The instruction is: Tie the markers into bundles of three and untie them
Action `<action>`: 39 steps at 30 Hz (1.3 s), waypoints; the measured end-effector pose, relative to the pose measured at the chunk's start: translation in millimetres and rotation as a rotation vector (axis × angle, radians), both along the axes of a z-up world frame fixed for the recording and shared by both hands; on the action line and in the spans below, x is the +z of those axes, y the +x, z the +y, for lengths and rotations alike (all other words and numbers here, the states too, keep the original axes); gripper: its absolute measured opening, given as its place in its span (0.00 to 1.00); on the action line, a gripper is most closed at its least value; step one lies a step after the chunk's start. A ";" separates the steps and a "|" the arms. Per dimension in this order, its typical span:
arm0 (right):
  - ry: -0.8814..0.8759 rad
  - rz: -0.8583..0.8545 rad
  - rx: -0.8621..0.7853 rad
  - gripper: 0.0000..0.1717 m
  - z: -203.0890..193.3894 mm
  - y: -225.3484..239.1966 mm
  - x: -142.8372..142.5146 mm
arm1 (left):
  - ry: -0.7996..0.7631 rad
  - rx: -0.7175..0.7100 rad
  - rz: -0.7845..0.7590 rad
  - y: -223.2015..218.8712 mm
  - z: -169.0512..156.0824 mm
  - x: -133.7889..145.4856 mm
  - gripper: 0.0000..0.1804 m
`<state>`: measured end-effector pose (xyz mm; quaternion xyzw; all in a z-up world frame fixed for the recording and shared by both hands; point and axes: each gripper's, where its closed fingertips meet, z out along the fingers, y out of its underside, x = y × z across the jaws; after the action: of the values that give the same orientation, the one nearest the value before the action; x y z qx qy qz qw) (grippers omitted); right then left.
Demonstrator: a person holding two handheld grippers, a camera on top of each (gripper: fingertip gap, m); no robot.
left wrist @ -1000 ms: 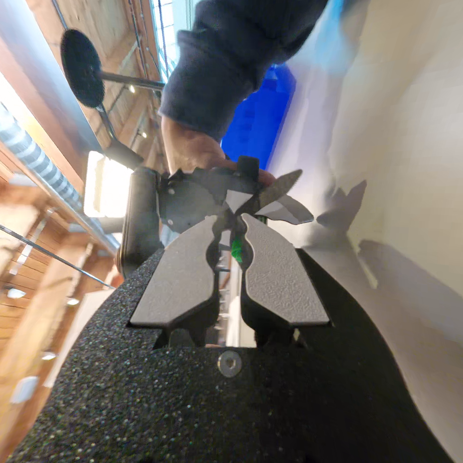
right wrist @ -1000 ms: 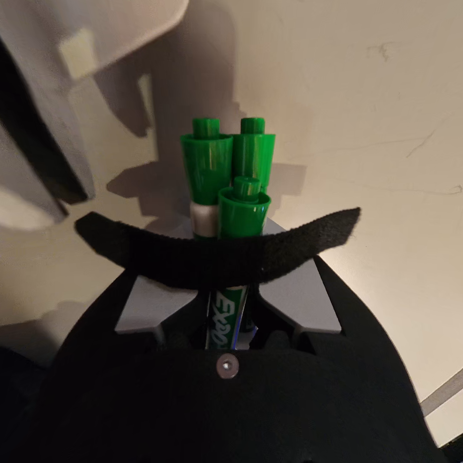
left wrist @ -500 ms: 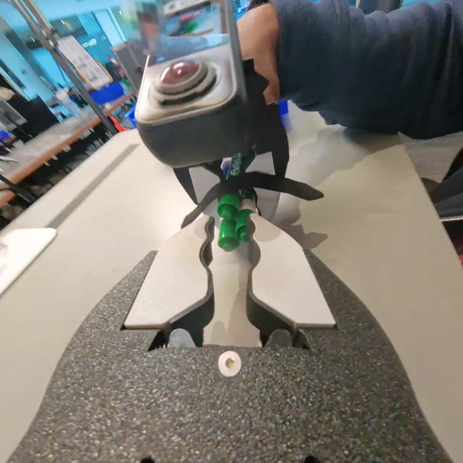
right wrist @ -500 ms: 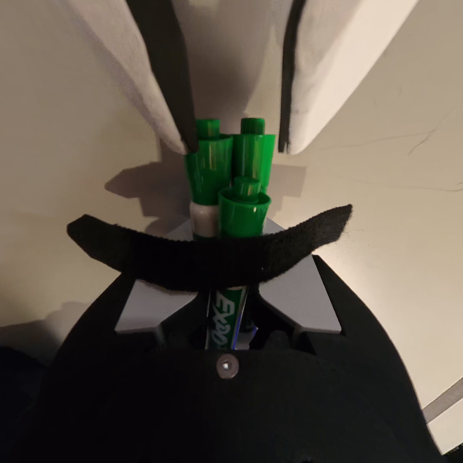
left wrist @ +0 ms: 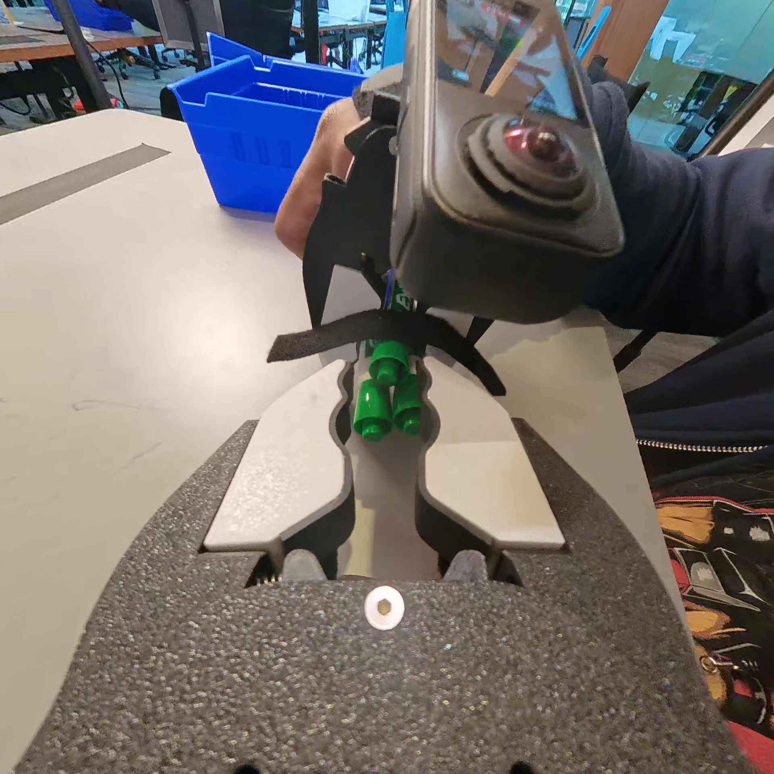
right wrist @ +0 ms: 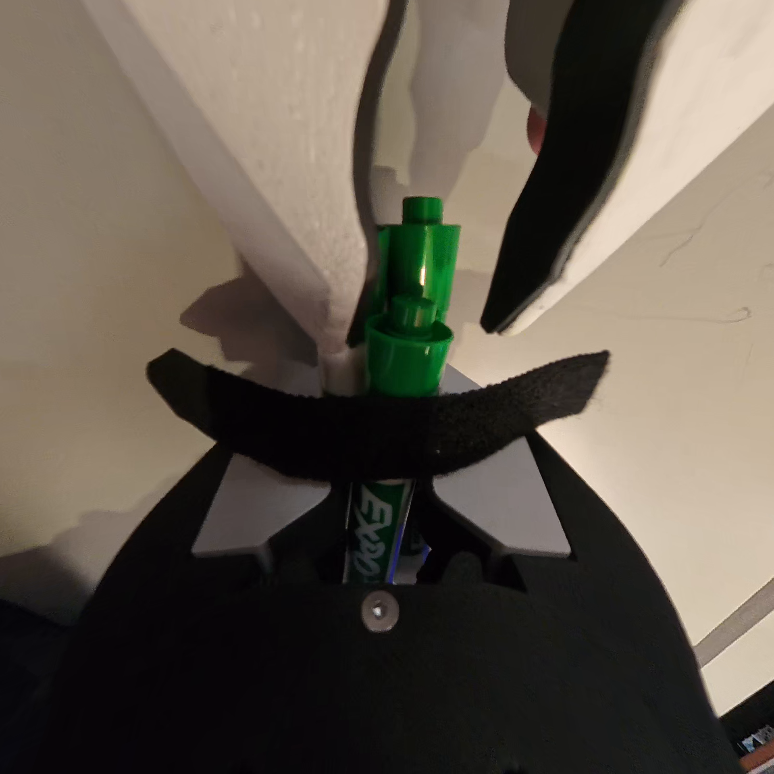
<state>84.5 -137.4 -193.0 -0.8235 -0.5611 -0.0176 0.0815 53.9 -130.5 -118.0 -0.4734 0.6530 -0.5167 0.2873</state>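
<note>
Markers [left wrist: 387, 389], three green ones, are sitting bunched in your right gripper [right wrist: 387, 439], whose jaws are clamping narrowly on the barrels, caps pointing away from it above the table [left wrist: 125, 314]. One black strap [right wrist: 377, 427] is lying across the bundle, both ends sticking out loose. Your left gripper [left wrist: 387, 402] is reaching in from the front with jaws partly open, straddling the caps; one finger [right wrist: 293, 209] is crowding against the left cap while the other is standing clear. One blue bin [left wrist: 259, 125] is waiting behind.

Wrist views facing each other, close, sharing green markers [left wrist: 387, 398]
</note>
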 end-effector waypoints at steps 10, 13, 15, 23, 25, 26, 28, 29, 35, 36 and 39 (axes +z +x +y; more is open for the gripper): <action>0.024 -0.021 -0.011 0.24 1.5 -0.4 5.7 | 0.001 0.001 0.007 1.4 -0.8 2.6 0.15; 0.028 -0.022 -0.008 0.24 0.7 -2.7 8.0 | -0.007 -0.006 0.002 0.9 -2.0 4.4 0.15; 0.026 -0.018 -0.005 0.24 0.0 -4.3 8.7 | -0.013 -0.010 -0.001 0.3 -2.3 5.5 0.13; 0.026 -0.014 -0.008 0.24 0.3 -4.0 9.3 | -0.017 -0.024 -0.012 -1.8 -2.6 6.8 0.10; 0.027 -0.010 -0.011 0.24 0.5 -3.0 9.8 | -0.021 -0.023 -0.012 -2.8 -1.1 7.4 0.10; 0.028 -0.008 -0.014 0.24 0.8 -2.2 10.0 | -0.021 -0.021 -0.012 -3.4 -0.1 7.6 0.10; 0.028 -0.004 -0.017 0.24 1.2 -0.9 10.0 | -0.016 -0.015 -0.011 -4.8 2.0 7.8 0.10; 0.027 -0.001 -0.020 0.24 1.3 -0.5 9.8 | -0.013 -0.013 -0.010 -5.5 2.9 7.6 0.10; 0.021 0.010 -0.022 0.24 1.2 0.1 9.3 | -0.002 -0.008 0.010 -9.1 5.6 7.2 0.10; 0.021 0.010 -0.023 0.24 1.2 0.1 9.4 | 0.000 -0.007 0.012 -9.9 6.0 7.3 0.10; 0.021 0.012 -0.024 0.24 1.4 0.6 9.4 | 0.006 -0.004 0.017 -11.8 7.2 7.6 0.10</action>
<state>85.1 -135.9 -183.6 -0.8294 -0.5505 -0.0196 0.0933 42.1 -123.3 -110.5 -0.4756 0.6576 -0.5115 0.2823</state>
